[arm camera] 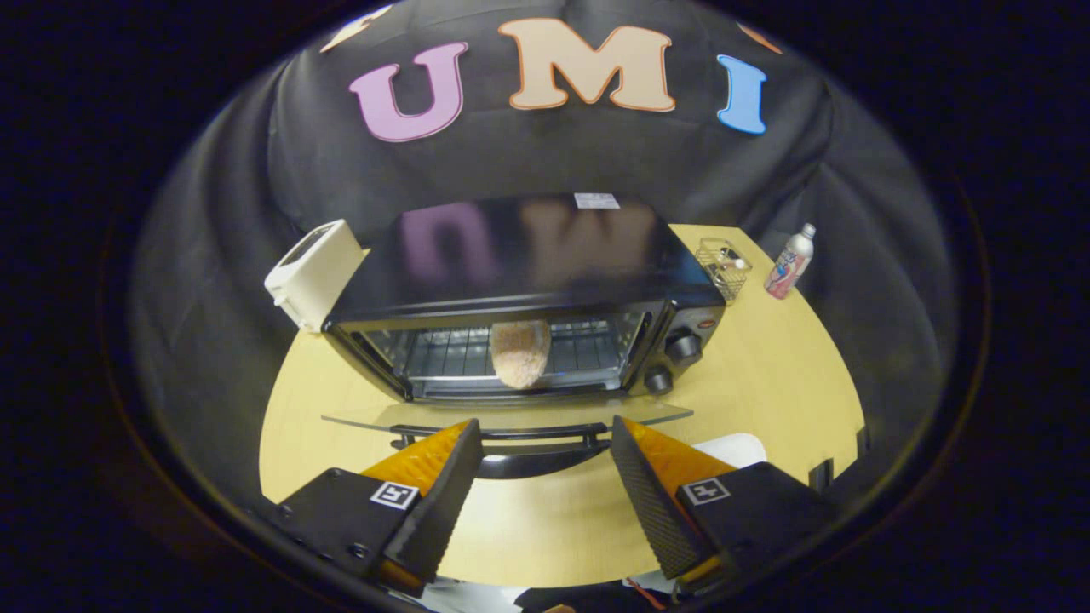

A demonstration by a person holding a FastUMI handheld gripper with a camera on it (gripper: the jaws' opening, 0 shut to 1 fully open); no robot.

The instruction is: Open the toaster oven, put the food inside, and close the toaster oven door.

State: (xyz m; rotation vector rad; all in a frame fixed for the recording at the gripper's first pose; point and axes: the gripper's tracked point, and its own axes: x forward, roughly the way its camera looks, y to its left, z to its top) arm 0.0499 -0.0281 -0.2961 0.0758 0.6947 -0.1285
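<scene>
A black toaster oven (528, 255) stands on the wooden table (766, 383) with its glass door (511, 415) folded down flat toward me. A brownish piece of food (519, 352) lies on the wire rack (451, 353) inside, near the front edge of the opening. The door's black handle (502, 436) runs just ahead of my gripper (545, 438) and partly between its fingertips. Both fingers stand wide apart with nothing pressed between them, so the gripper is open.
A white box-shaped appliance (313, 274) stands left of the oven. Right of it are a small wire basket (724, 268) and a bottle (790, 261). The oven's knobs (683, 349) are on its right front. A white object (732, 447) lies behind my right finger.
</scene>
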